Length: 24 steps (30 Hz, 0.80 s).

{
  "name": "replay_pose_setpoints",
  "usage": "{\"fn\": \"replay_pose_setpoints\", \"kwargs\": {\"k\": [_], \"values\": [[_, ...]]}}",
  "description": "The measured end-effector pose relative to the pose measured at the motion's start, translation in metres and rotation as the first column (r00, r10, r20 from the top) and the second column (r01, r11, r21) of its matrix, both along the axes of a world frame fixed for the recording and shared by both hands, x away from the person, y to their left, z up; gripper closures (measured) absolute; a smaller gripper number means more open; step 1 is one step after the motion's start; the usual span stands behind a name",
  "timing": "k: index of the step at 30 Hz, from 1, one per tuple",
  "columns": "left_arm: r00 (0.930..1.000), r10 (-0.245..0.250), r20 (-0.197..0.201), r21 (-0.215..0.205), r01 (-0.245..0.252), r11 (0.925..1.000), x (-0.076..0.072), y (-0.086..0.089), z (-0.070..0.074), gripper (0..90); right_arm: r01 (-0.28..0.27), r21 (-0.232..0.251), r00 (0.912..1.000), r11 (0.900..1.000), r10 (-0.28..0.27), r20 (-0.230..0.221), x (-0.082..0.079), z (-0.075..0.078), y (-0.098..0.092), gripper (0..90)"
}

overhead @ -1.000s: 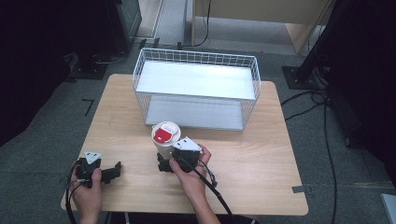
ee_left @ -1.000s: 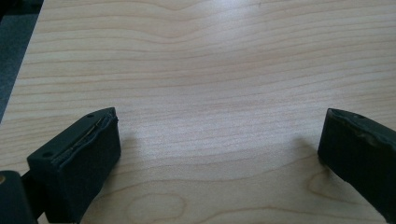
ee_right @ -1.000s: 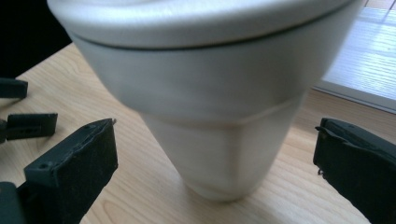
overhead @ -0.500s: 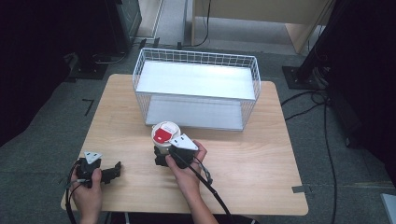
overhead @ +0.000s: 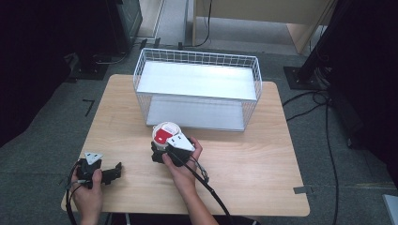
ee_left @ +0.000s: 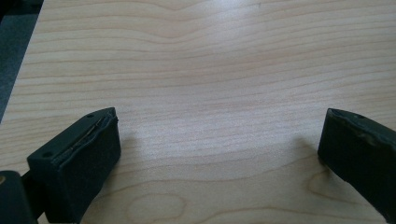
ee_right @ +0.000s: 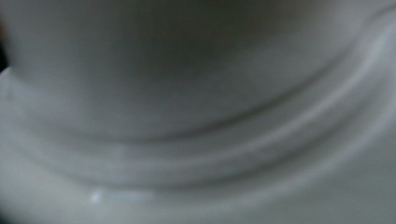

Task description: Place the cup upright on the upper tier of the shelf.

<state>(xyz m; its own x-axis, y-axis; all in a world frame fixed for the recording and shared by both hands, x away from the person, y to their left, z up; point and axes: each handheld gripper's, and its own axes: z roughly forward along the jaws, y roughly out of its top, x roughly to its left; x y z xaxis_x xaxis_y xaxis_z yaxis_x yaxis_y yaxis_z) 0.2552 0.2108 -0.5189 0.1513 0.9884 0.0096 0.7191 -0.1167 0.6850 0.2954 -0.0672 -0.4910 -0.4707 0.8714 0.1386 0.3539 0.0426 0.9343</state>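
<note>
Your right gripper (overhead: 162,149) is pressed right up against the white cup (overhead: 165,133) with the red patch on its lid, which stands upright on the wooden table (overhead: 263,154) just in front of the wire basket (overhead: 197,89). In the right gripper view, the cup's pale ribbed wall (ee_right: 196,93) sits so close to the lens that it blurs, and the jaws themselves are out of sight. So whether that gripper is clamped on the cup or merely around it, I cannot tell. From above, your right hand (overhead: 185,157) wraps the gripper body, the grey three-cornered plate on top, the cable trailing back toward you.

Over on the near left corner of the table, your left gripper (overhead: 115,171) lies low over the wood, well apart from the cup. Its jaws stand wide apart in the left gripper view, with bare grain between them and nothing held. Your left hand (overhead: 89,187) grips it from behind.
</note>
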Motion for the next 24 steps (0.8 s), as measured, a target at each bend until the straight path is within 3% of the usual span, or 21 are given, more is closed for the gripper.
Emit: {"fn": "replay_pose_setpoints", "kwargs": {"k": [7,12,24], "values": [[1.0000,0.000,0.000,0.000,0.000,1.0000,0.000,0.000,0.000,0.0,0.013,-0.010,0.9995,1.000,-0.013,0.029,-0.002,0.001,0.001,4.1],[1.0000,0.001,0.001,-0.001,-0.001,1.0000,0.000,0.000,0.000,0.0,0.018,0.008,0.9992,1.000,-0.018,0.035,-0.003,0.002,0.001,4.2],[1.0000,0.001,0.002,0.000,-0.001,1.0000,0.000,0.000,0.000,0.0,-0.018,0.047,0.9957,0.999,0.013,0.091,-0.013,0.022,0.000,4.8]]}}
